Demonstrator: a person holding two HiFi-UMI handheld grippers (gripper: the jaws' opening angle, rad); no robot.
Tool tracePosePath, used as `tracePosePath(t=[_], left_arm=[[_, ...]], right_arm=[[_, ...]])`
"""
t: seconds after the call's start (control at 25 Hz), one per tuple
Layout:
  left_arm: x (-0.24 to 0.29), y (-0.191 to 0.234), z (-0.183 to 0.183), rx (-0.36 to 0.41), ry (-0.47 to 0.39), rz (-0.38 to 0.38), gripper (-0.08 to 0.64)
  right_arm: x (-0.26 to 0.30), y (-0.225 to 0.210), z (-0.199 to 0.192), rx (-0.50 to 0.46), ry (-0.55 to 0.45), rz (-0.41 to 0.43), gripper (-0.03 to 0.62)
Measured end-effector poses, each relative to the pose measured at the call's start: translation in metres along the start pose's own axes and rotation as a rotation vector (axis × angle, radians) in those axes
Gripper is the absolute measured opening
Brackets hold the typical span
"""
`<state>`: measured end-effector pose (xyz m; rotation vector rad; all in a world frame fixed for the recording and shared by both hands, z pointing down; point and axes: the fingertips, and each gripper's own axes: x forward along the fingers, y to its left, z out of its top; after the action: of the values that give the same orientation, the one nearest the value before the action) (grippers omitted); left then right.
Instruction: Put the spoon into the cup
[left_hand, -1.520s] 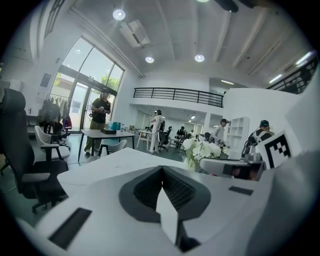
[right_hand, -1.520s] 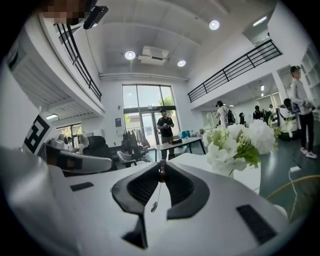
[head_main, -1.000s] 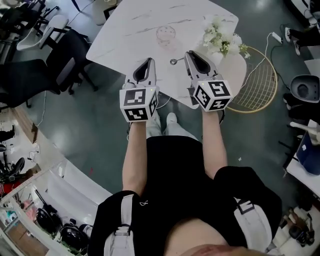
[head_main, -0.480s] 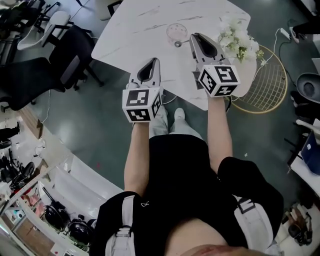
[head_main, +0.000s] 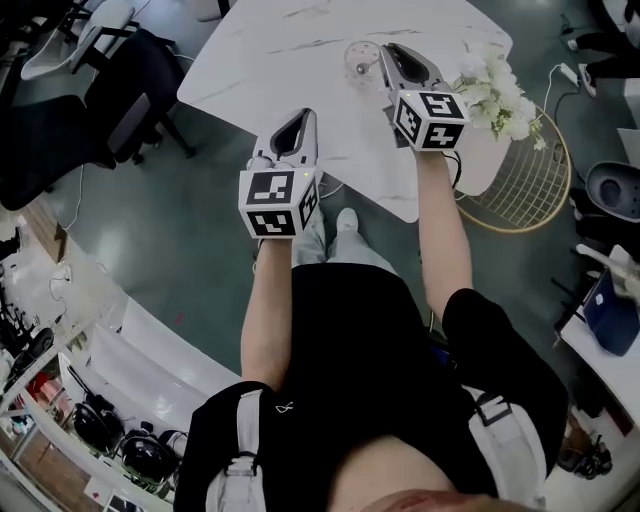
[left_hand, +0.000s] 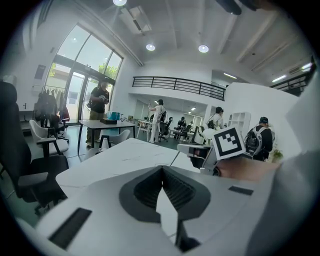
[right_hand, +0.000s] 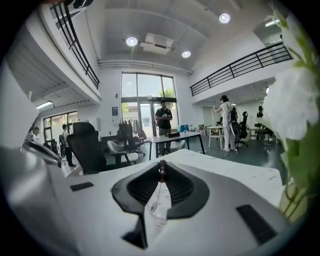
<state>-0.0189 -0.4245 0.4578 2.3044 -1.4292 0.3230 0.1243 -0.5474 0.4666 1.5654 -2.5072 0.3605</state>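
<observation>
White marble table (head_main: 270, 60), open office behind. R gripper (right_hand: 161, 169): jaws narrow, pinching spoon (right_hand: 160, 175) by handle tip, bowl hanging at glass cup (head_main: 360, 55). Flowers (head_main: 500, 90) just beside, on R. L gripper (left_hand: 161, 171): jaws together, empty, near table edge. Vs. earlier frame: R gripper has carried spoon forward to cup.

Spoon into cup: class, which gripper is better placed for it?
Right. The right gripper holds the spoon beside the cup; the left gripper is shut, empty, farther back.
</observation>
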Motion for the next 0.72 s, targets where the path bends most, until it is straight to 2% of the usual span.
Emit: tracePosePath(t=[0.16, 0.56, 0.72], left_arm=[[-0.001, 0.012, -0.004, -0.010, 0.011, 0.013, 0.017], [-0.005, 0.031, -0.013, -0.033, 0.024, 0.034, 0.016], [-0.007, 0.030, -0.017, 0.009, 0.046, 0.044, 0.016]], right_arm=[[0.016, -0.006, -0.011, -0.012, 0.020, -0.040, 0.048], [0.036, -0.004, -0.063, 0.014, 0.131, -0.038, 0.048], [0.036, -0.005, -0.077, 0.020, 0.169, -0.049, 0.048]])
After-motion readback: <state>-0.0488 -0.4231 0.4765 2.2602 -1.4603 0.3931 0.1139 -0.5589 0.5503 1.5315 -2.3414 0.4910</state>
